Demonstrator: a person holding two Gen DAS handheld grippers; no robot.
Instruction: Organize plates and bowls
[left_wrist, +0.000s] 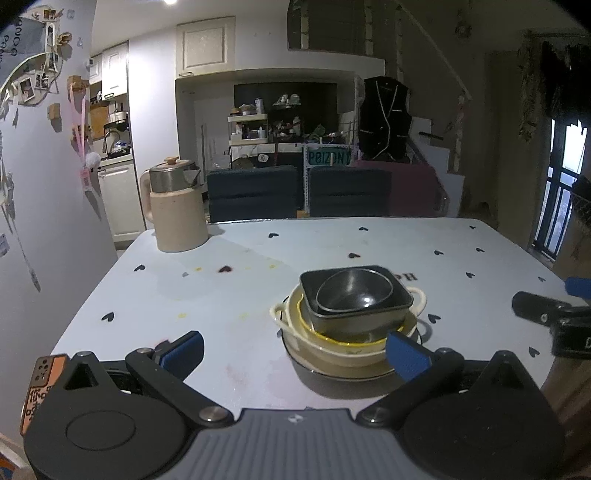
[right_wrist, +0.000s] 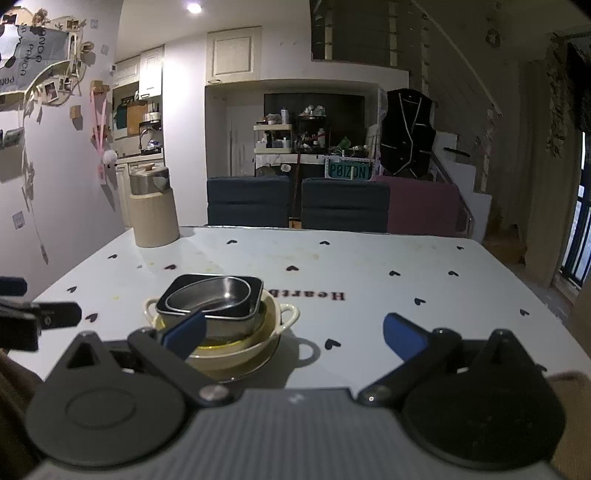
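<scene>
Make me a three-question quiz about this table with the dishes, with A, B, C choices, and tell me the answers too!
1. Where is the metal bowl?
A. Beside the kettle
B. Inside the dark square dish on top of the stack
C. On a chair

2. What colour are the little hearts on the table?
A. Black
B. Green
C. Orange

3. How are the two tools?
A. Both shut on a bowl
B. One holds the kettle
C. Both open, holding nothing

Answers: 1 B, the bowl nests in the square dish, which sits in the cream two-handled dish. 2 A, the hearts print dark on the pale cloth. 3 C, the left tool and right tool show blue pads spread wide, gripping nothing.
</scene>
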